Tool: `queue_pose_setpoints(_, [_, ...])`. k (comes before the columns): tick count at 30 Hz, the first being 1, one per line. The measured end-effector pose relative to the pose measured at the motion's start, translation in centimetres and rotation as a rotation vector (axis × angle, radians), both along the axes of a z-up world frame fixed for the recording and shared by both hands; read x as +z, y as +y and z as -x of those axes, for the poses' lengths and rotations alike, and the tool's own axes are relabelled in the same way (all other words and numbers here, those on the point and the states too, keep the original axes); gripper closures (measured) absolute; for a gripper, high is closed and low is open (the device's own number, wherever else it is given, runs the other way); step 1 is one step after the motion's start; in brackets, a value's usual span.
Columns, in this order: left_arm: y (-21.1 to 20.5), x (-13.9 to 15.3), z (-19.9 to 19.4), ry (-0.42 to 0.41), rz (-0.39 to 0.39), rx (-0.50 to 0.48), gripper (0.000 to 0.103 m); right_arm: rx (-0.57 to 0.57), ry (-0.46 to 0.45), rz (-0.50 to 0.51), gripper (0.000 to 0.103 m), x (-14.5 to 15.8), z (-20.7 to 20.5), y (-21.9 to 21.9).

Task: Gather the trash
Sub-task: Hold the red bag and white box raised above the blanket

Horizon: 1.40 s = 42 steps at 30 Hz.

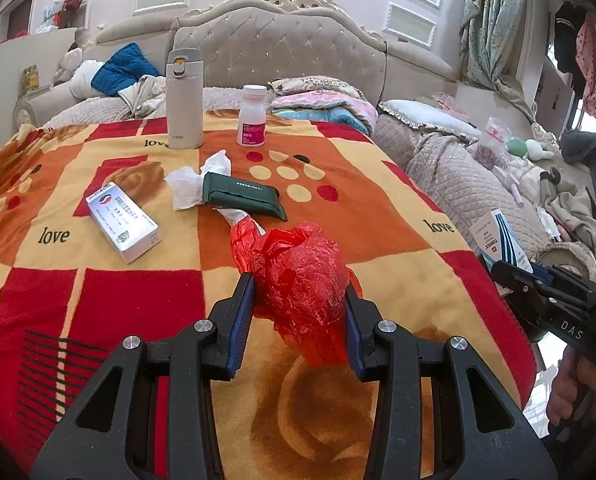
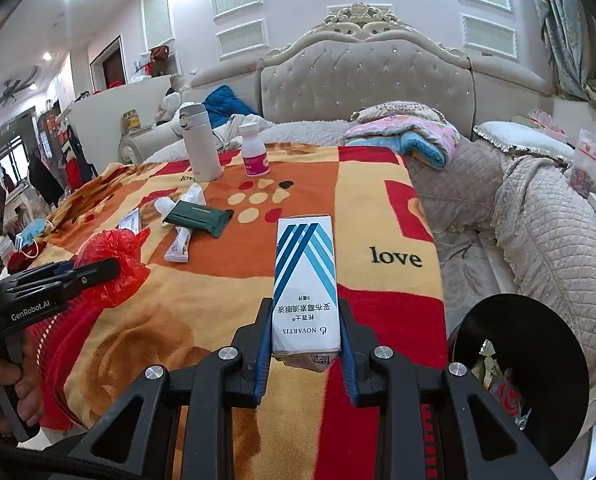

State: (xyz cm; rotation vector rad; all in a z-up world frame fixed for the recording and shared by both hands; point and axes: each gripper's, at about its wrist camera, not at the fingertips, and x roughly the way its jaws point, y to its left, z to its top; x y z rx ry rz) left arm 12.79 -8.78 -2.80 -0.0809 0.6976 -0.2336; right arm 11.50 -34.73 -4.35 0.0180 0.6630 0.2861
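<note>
— Looking from the black bin (image 2: 497, 320): which load sits nearer?

— The blue-and-white box (image 2: 305, 280), pinched by its lower end in the right tongs (image 2: 303, 344) just left of the bin's rim; its long axis points away along the fingers, toward the headboard.

— And the red plastic wad (image 1: 301, 276)?

— Well left of the bin over the bed, squeezed in the left tongs (image 1: 299, 320) — a lump, no clear axis.

Black claws (image 1: 299, 300) (image 2: 302, 320), blue pads (image 1: 242, 320), silver screws; "DAS", "GenRobot.AI" lettering; red sleeve (image 2: 58, 344).
</note>
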Motion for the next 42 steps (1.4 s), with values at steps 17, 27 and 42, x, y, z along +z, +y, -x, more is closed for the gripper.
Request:
queue_pose_setpoints(17, [-0.3, -0.6, -0.3, 0.025, -0.041, 0.033, 0.065, -0.045, -0.019, -0.003, 0.075, 0.3, 0.1, -0.7])
queue_pose_setpoints(27, [-0.4, -0.7, -0.4, 0.03, -0.046, 0.036, 0.065, -0.078, -0.02, 0.004, 0.075, 0.3, 0.0, -1.3])
queue_pose_setpoints(42, [-3.2, 0.2, -0.8, 0.013, -0.088, -0.014, 0.065, -0.273, -0.05, -0.03, 0.075, 1.0, 1.1, -7.2])
